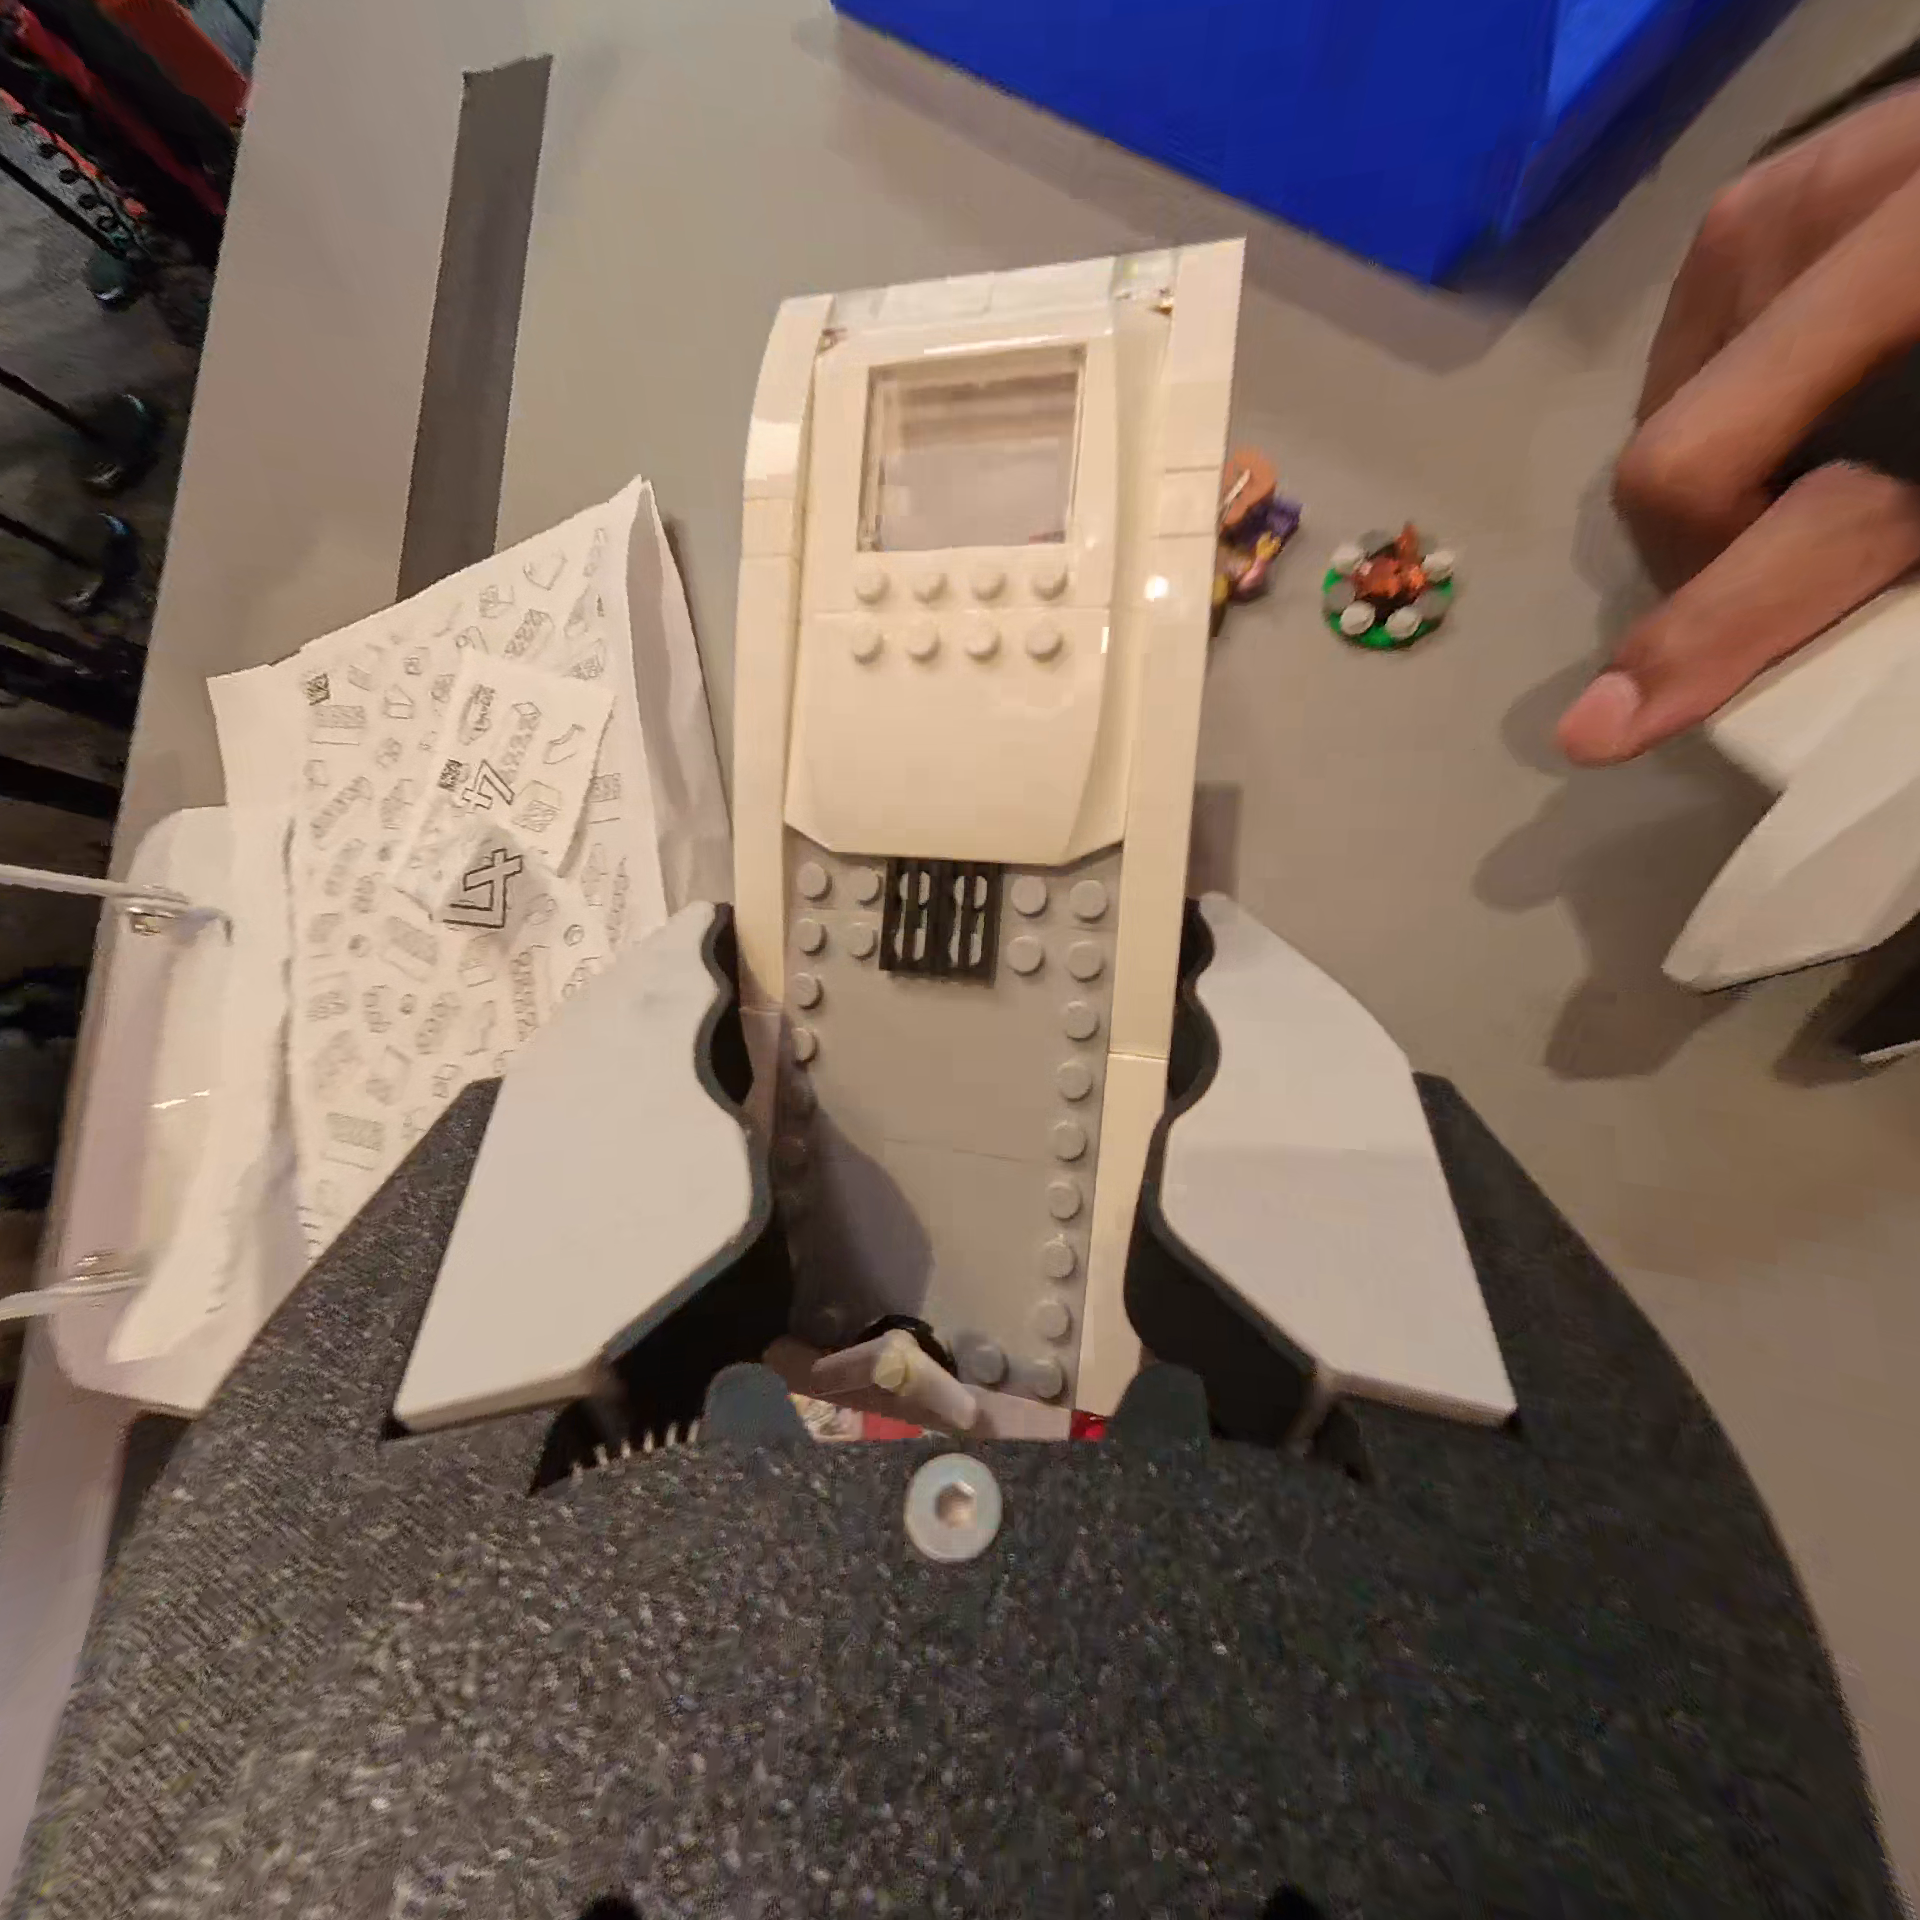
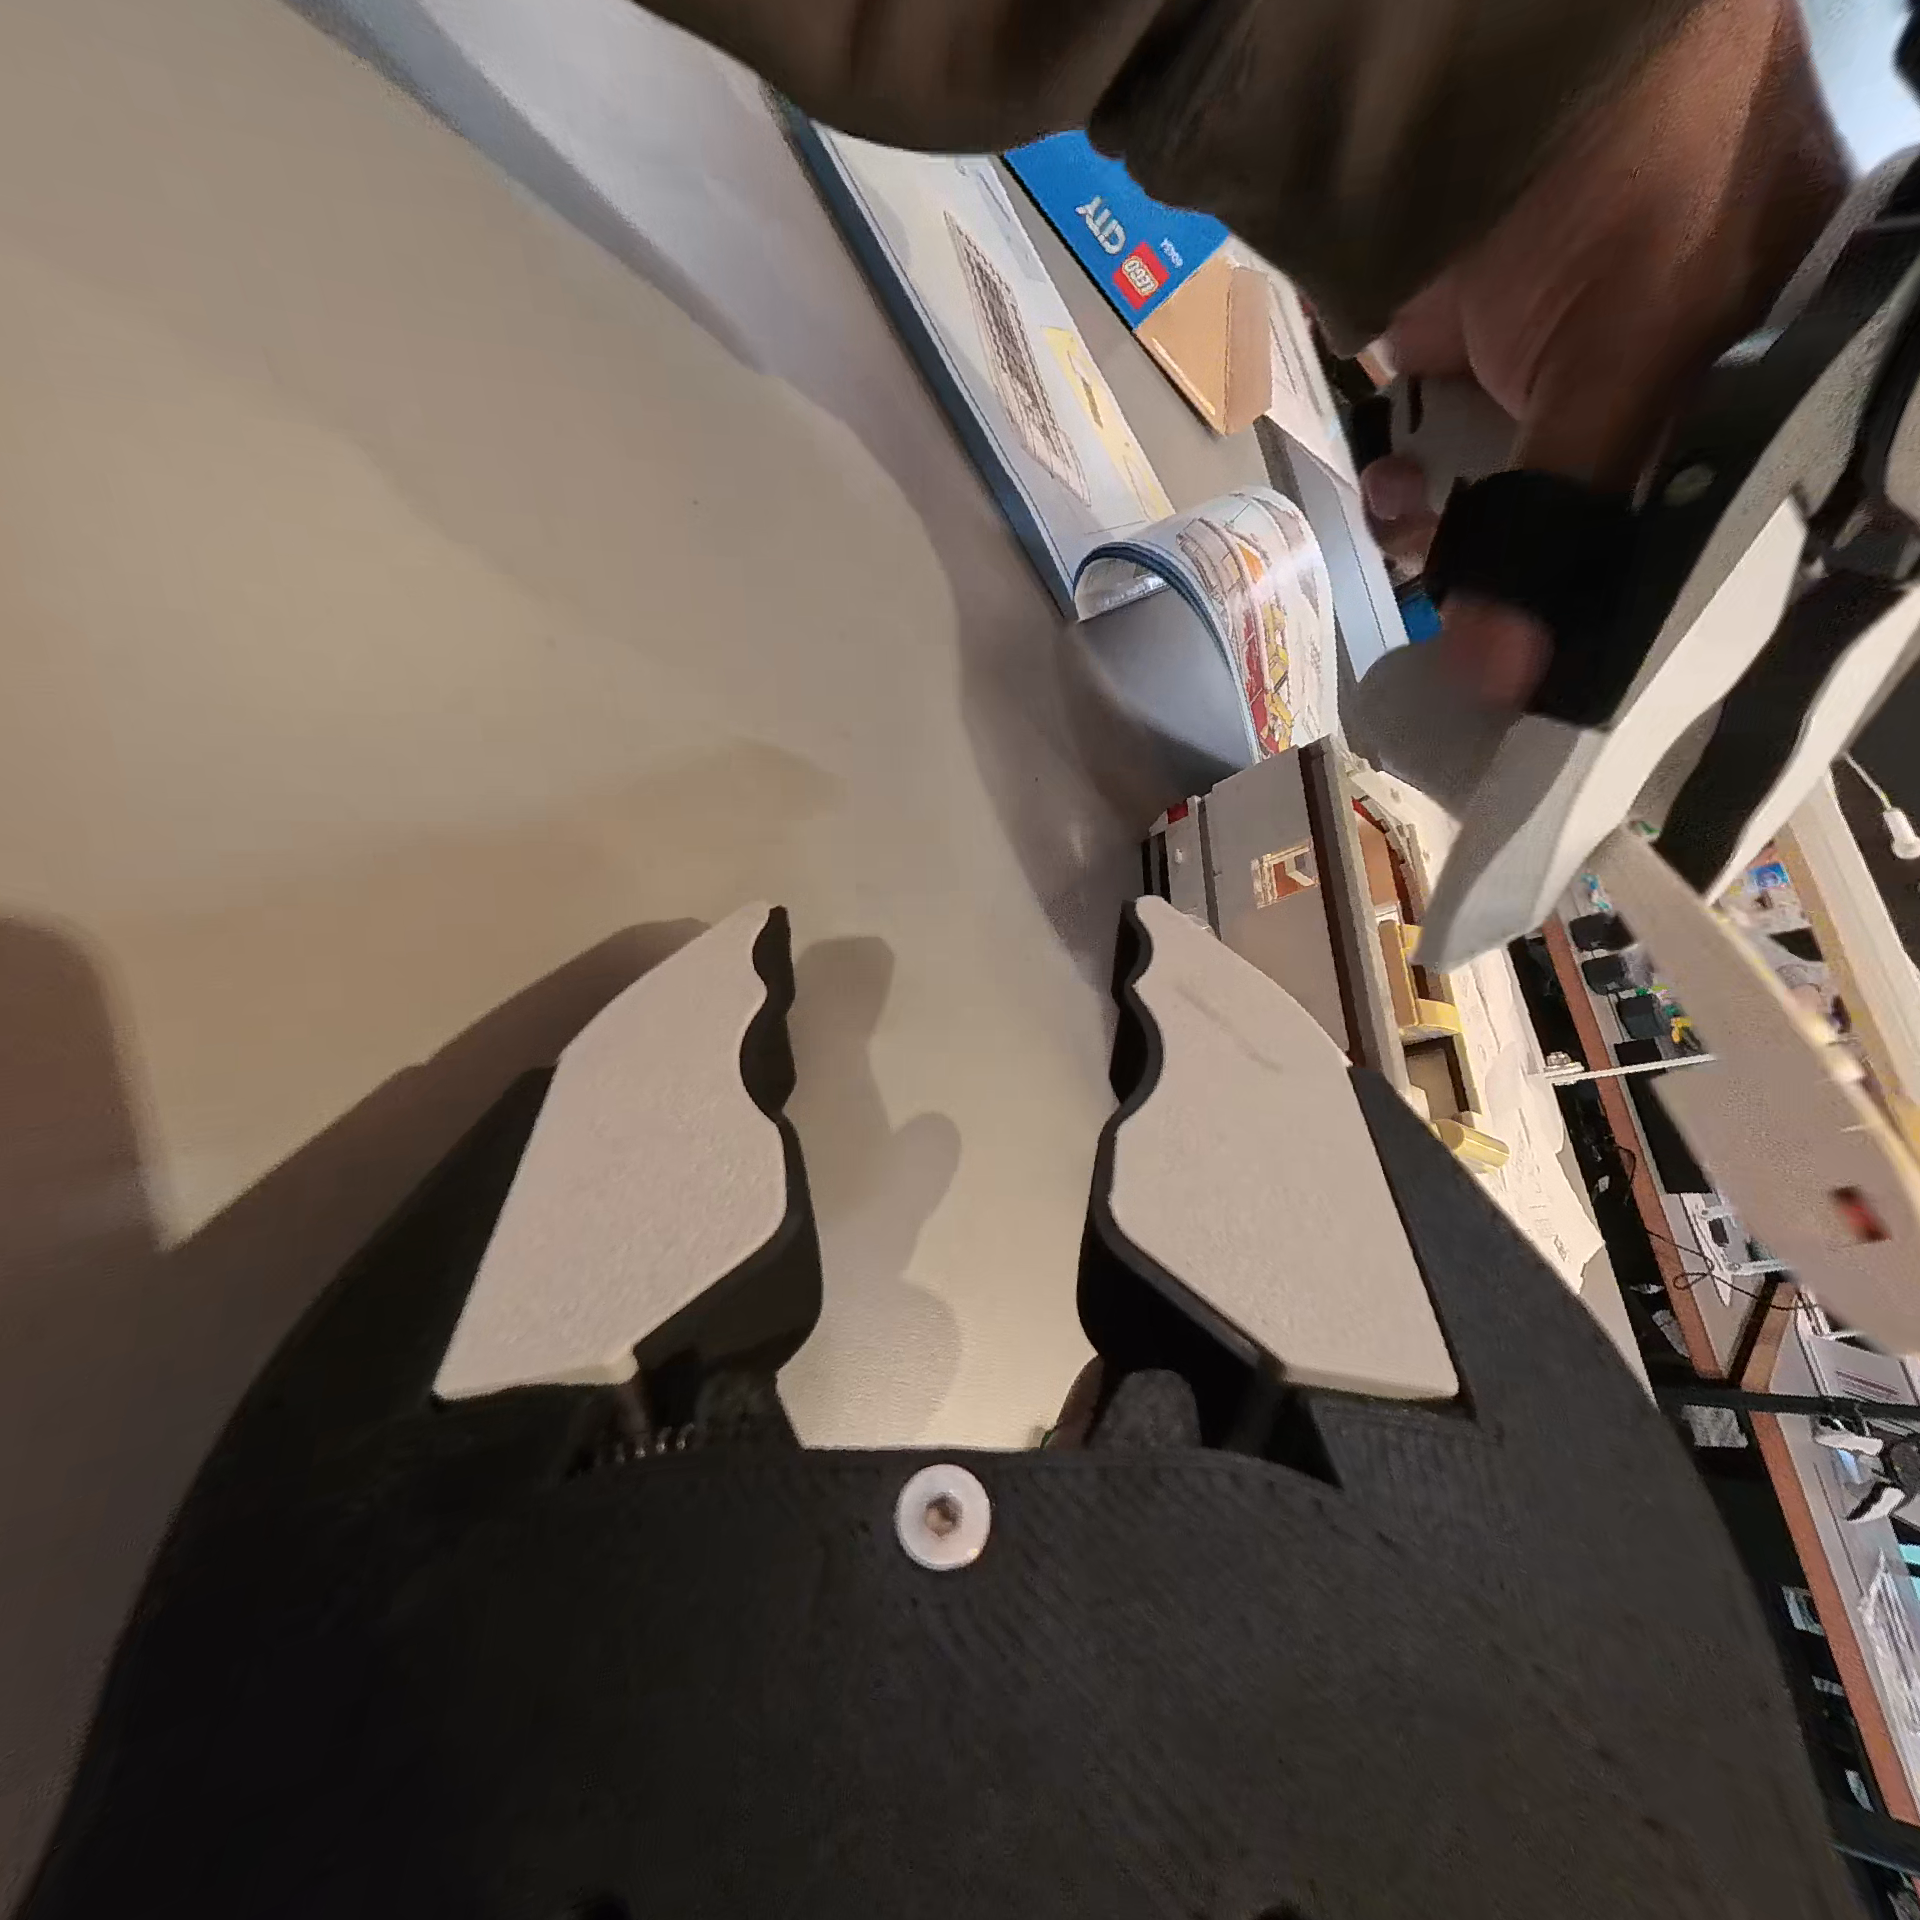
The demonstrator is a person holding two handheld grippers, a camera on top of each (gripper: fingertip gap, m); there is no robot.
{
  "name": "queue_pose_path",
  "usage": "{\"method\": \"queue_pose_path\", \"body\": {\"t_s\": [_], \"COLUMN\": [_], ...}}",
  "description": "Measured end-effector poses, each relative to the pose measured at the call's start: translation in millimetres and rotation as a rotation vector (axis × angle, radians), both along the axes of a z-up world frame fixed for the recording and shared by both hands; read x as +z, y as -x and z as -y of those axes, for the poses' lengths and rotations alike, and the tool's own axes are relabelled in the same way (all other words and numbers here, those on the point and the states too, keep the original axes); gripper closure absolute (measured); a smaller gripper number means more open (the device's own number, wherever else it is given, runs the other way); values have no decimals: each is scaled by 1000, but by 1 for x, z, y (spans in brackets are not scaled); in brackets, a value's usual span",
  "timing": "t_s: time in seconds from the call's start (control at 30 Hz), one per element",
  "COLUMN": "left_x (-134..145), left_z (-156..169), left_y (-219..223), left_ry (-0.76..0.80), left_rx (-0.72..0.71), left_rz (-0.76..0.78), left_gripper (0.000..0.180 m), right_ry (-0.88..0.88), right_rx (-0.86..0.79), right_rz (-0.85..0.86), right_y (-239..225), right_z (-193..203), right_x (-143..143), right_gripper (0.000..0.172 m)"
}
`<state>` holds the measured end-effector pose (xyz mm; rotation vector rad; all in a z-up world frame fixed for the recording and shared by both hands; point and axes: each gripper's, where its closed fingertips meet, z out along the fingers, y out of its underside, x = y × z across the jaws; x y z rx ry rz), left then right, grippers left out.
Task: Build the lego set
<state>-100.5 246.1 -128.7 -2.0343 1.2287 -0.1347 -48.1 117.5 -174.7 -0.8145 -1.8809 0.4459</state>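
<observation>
A tall white and grey brick-built model (image 1: 977, 727) is gripped between the left gripper (image 1: 961, 935)'s 2 fingers. Beside the model on the grey tabletop (image 1: 1351, 935) lie printed paper bags (image 1: 457, 831). The right gripper (image 2: 951, 966), near the model, is held open, with nothing between its fingers.

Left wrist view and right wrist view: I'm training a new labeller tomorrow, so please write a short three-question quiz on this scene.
1. Multiple choice: what stands between the fingers of the left gripper?
A. a blue box
B. a white and grey brick-built model
C. an open booklet

2. True or false: the right gripper has a brick between its fingers.

3. Fill in: in the left wrist view, the round green piece lies to the ___ of the model.

Key: 1 B. 2 False: its jaws stand apart with nothing between them. 3 right.
</observation>
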Motion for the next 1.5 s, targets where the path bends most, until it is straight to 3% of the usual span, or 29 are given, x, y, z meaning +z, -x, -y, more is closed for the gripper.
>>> {"method": "queue_pose_path", "body": {"t_s": [0.13, 0.43, 1.5], "left_x": [-15, -30, -42], "left_z": [-2, -7, -11], "left_y": [4, 14, 10], "left_ry": [34, 100, 130], "left_rx": [-45, -77, -81], "left_rz": [-150, -232, -241], "left_gripper": [100, 100, 99], "right_ry": [3, 6, 2], "right_rx": [2, 9, 23], "right_rz": [5, 13, 27], "right_y": [0, 0, 0], "right_z": [0, 2, 7], "right_x": [-1, -4, -7], "right_gripper": [112, 112, 113]}}
